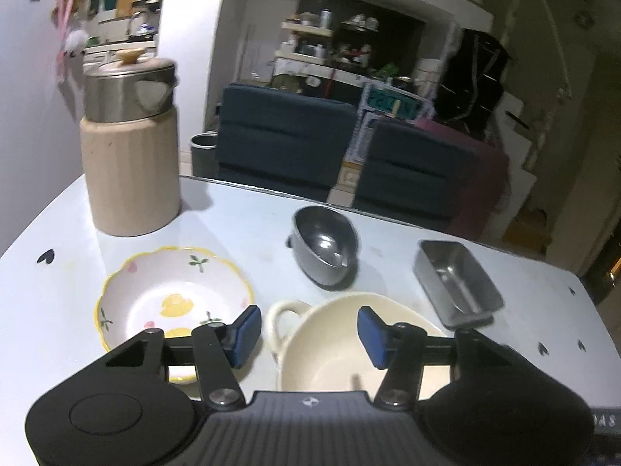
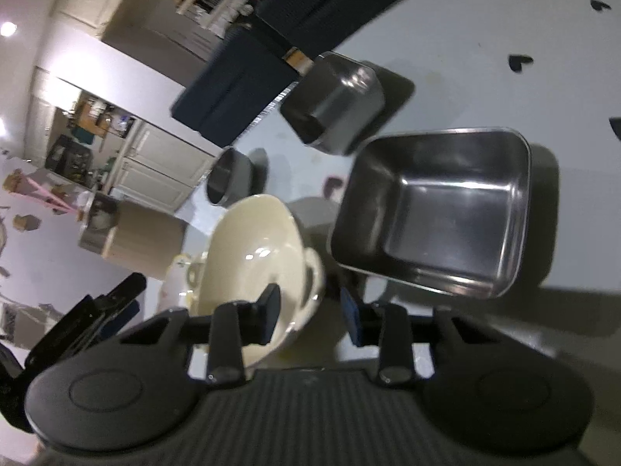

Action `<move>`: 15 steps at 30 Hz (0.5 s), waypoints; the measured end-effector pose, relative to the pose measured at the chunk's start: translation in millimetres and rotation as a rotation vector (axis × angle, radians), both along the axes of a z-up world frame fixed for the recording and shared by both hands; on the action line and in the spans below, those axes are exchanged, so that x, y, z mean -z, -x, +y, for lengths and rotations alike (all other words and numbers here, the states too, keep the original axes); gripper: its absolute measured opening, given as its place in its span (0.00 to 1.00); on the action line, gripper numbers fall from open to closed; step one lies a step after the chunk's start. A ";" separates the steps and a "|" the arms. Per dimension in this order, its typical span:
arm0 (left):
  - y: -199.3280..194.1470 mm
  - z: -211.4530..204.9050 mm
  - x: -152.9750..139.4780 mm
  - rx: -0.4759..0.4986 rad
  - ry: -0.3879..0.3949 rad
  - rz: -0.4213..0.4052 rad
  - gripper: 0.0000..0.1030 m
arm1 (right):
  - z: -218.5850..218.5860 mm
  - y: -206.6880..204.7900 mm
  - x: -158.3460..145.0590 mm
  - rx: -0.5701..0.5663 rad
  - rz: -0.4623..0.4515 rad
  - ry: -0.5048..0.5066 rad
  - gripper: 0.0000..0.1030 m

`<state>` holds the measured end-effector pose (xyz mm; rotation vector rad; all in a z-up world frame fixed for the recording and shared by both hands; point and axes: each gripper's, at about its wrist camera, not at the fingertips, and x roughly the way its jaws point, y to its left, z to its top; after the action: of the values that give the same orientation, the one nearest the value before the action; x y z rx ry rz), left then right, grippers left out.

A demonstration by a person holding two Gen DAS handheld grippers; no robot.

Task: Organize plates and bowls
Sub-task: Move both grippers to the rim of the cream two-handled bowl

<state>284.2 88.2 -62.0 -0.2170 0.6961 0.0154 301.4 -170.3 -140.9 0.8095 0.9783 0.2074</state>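
My left claw (image 1: 304, 330) hangs half open over the near rim of a cream bowl (image 1: 341, 349) with a loop handle to its left, gripping nothing; no earlier look, so I only report its gap. My right claw (image 2: 310, 314) is also partly open, straddling that bowl's (image 2: 252, 256) rim without pressing it. On the white table (image 1: 58, 310), a flowered plate (image 1: 170, 295), round metal bowl (image 1: 324, 248) and rectangular metal tray (image 2: 434, 209), long side across, all sit empty.
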 end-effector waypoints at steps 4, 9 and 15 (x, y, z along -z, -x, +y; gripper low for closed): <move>-12.2 4.5 8.8 -0.043 -0.050 0.016 0.54 | 4.7 -6.1 9.1 0.005 0.015 -0.027 0.36; -24.8 8.2 23.2 -0.073 -0.118 0.082 0.48 | 3.0 -14.0 18.4 0.041 0.070 -0.051 0.35; -35.4 7.2 36.6 -0.074 -0.140 0.128 0.47 | 6.4 -14.6 14.9 0.023 0.080 -0.048 0.25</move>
<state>319.6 95.4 -98.7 -0.1082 0.8107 0.1491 316.0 -163.8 -155.7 0.8781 1.0421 0.1803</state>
